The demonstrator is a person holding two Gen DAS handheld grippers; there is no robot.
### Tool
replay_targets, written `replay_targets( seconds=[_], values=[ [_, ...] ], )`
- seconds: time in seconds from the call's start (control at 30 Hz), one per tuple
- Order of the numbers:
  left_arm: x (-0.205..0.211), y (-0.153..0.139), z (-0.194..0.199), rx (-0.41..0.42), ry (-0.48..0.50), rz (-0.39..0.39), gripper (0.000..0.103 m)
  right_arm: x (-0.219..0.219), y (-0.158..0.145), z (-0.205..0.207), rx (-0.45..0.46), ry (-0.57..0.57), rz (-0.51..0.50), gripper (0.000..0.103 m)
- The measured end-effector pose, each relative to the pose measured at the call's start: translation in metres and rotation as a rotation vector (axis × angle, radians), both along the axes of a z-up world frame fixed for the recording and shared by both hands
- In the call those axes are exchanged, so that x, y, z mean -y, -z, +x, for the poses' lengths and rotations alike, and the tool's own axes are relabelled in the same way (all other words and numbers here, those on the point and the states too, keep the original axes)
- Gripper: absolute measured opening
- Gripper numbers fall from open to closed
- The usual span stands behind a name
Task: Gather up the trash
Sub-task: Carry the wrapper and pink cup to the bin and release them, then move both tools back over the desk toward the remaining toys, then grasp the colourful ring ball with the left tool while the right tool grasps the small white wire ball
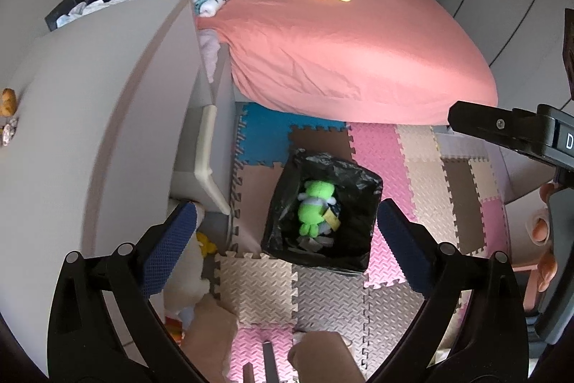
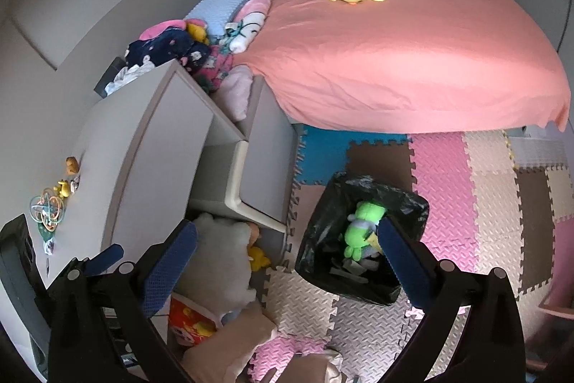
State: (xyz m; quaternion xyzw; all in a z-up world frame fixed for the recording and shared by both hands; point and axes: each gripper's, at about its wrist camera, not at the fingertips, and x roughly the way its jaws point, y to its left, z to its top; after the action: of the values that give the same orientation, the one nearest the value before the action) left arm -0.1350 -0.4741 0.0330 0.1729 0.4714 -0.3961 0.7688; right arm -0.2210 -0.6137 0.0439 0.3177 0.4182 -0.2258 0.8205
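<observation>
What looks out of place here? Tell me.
A green plush toy lies inside the black-lined trash bin on the foam mat, atop paper scraps. A toy among trash looks odd. Both grippers are open and empty.

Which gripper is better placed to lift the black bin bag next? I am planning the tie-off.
Left, probably. In its view the bin bag sits centred between the open left gripper fingers. The right gripper, also open and empty, sits left of the bag, nearer the white plush.
</observation>
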Motion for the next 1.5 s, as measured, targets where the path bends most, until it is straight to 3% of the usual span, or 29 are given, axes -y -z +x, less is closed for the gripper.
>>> replay_targets(
  seconds=[0.3,0.77,0.87,1.2,1.3,1.37,1.4,1.5],
  values=[
    [-0.058,-0.028,0.043,0.041,-0.108,-0.035,0.097,-0.044,-0.029,0.058,0.027,-0.106,-0.042,0.100],
    [-0.232,-0.058,0.166,0.161,-0.546,-0.048,0.097,-0.154,-0.054,0.190,0.086,-0.365,-0.042,0.100],
    [-0.263,-0.059,0.194,0.173,-0.635,-0.041,0.091,-0.172,-0.050,0.209,0.079,-0.401,-0.028,0.100],
    [-0.315,-0.045,0.249,0.151,-0.733,-0.054,0.091,-0.221,-0.041,0.265,0.057,-0.509,-0.031,0.100],
    [-0.319,-0.041,0.262,0.147,-0.737,-0.054,0.085,-0.236,-0.037,0.283,0.057,-0.544,-0.031,0.100],
    [-0.322,-0.036,0.273,0.129,-0.749,-0.059,0.072,-0.245,-0.036,0.294,0.061,-0.569,-0.029,0.100],
    [-0.324,-0.033,0.278,0.114,-0.756,-0.062,0.061,-0.249,-0.035,0.299,0.061,-0.578,-0.030,0.100],
    [-0.331,-0.030,0.288,0.100,-0.757,-0.092,0.059,-0.270,-0.029,0.321,0.046,-0.628,-0.040,0.100]
  ],
)
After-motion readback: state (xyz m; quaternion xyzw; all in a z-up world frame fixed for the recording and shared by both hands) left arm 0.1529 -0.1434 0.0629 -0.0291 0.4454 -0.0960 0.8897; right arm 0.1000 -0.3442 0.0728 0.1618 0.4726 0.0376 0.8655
